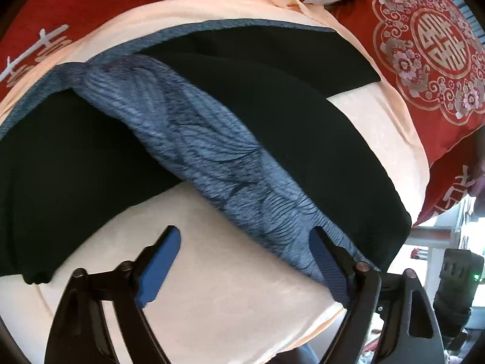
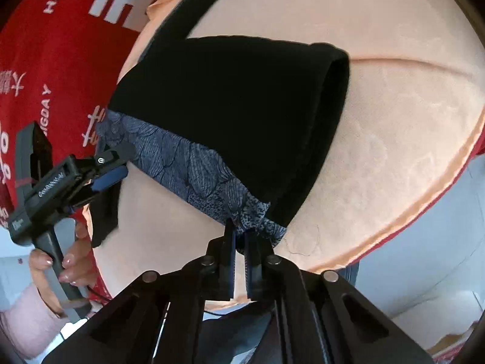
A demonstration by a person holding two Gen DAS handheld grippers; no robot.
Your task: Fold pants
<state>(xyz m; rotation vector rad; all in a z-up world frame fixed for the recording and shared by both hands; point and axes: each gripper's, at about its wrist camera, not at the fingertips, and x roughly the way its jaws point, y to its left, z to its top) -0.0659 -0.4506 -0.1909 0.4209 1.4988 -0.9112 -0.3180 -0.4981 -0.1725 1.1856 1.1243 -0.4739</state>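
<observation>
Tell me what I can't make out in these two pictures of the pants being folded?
- Pants hems: left wrist view, cut off by the picture's edge and the fold.
- Waistband end: right wrist view, hidden between the right gripper jaws.
- Red cloth writing: right wrist view, partly cut off by the edge.
- Hand: right wrist view, partly behind the left gripper handle.

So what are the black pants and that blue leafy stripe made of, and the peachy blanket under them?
The black pants look like soft matte knit cloth, showing no shine. The blue patterned band looks like thin crinkled woven fabric, with fine ridges and printed leaf lines. The peach blanket seems plush, maybe fleece or velvet: it has a faint mottled sheen. The right claw pinches the band's end.
</observation>
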